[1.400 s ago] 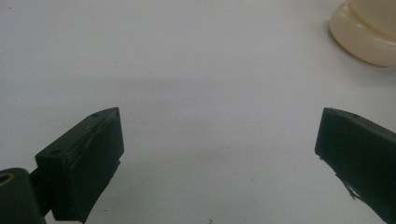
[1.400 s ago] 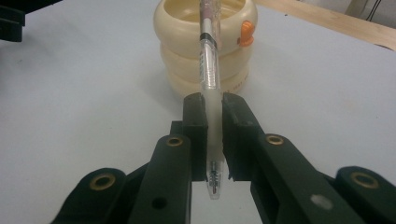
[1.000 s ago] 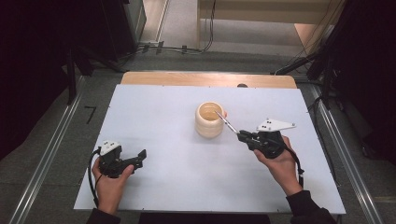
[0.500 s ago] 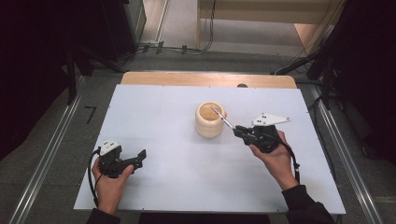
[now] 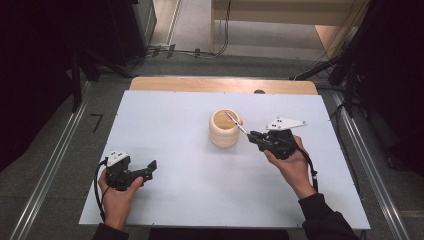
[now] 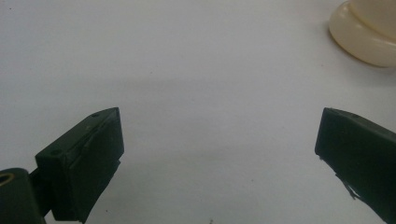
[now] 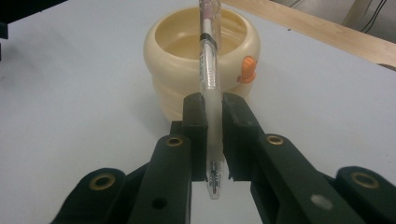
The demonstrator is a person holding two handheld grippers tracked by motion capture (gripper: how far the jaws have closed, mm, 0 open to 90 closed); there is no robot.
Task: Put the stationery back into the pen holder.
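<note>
My right claw (image 7: 213, 116) is clenched on a clear pen (image 7: 209, 70), the two black jaws pressing its barrel from either side. The pen's spring end sticks out on my side of the jaws, and its far end reaches up over the mouth of the cream cup (image 7: 201, 65). From the high view the pen (image 5: 235, 122) slants from the claw (image 5: 251, 135) toward the cup (image 5: 224, 129), its tip above the rim; I cannot tell whether it touches the rim. The cup stands upright near the middle of the white table (image 5: 175, 200), with a small orange knob (image 7: 248, 69) on its side.

My left claw (image 5: 149, 167) lies low at the table's near left, well apart from the cup. Its jaws stand wide, released, with bare table between them, and the cup's base (image 6: 362, 39) sits off in the far corner of the left gripper view.
</note>
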